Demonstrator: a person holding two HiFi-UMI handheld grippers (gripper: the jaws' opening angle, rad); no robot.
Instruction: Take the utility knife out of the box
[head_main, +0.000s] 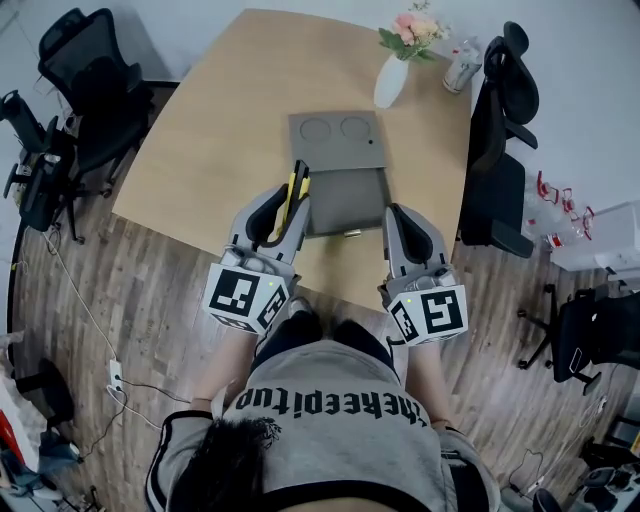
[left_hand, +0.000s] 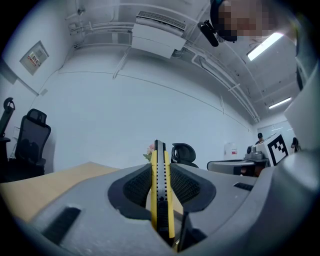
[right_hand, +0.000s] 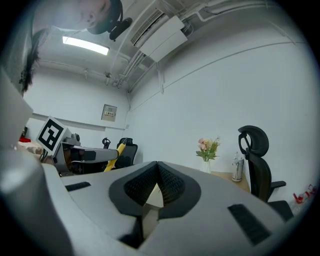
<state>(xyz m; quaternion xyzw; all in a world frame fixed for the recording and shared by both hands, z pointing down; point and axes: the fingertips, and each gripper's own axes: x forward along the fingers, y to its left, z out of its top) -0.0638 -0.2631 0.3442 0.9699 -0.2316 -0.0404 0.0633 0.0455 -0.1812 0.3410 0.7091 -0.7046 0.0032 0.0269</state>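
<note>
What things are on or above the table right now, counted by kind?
Utility knife, held in the left gripper: 1
Box: 1
Vase of flowers: 1
Bottle: 1
Total: 4

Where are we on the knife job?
Done: the box lies open on the table, and the knife is out of it, to its left.
In hand: the left gripper is shut on the knife, blade end pointing away from the person. The right gripper is shut and empty, at the box's right.
Left: the removal looks complete; probably only setting the knife down.
</note>
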